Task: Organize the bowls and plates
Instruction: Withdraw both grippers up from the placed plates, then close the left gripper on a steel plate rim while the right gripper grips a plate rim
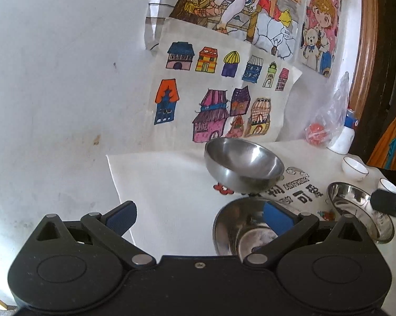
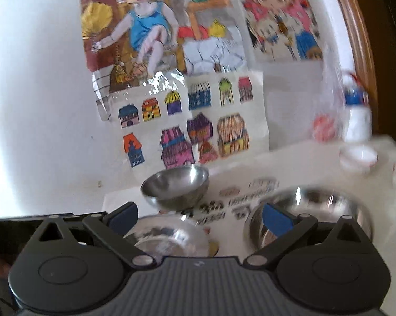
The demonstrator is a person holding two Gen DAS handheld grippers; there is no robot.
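Both grippers hang over a white cloth (image 1: 166,184) printed with dark lettering and small cartoon figures, and both have their jaws spread wide with nothing between the blue pads. The left gripper (image 1: 199,217) sits low at the near edge of the cloth; a shallow steel dish (image 1: 232,234) lies just under its right finger, partly hidden by it. Beyond that dish a round steel bowl (image 1: 244,166) rests tilted on the cloth, its mouth leaning toward the camera. Further right sits a second steel dish (image 1: 355,210), and a dark finger of the other tool reaches over its rim. Two small white cups (image 1: 354,168) stand near the far right corner, beside a white bottle with a blue band (image 1: 346,134) and a clear plastic bag (image 1: 329,115) holding something red. The right gripper (image 2: 199,217) — its view blurred — sees the same tilted bowl (image 2: 175,187) straight ahead, one dish (image 2: 169,238) near its left finger and the other dish (image 2: 311,213) behind its right finger. Coloured drawings of houses (image 1: 216,97) hang on the white wall behind.
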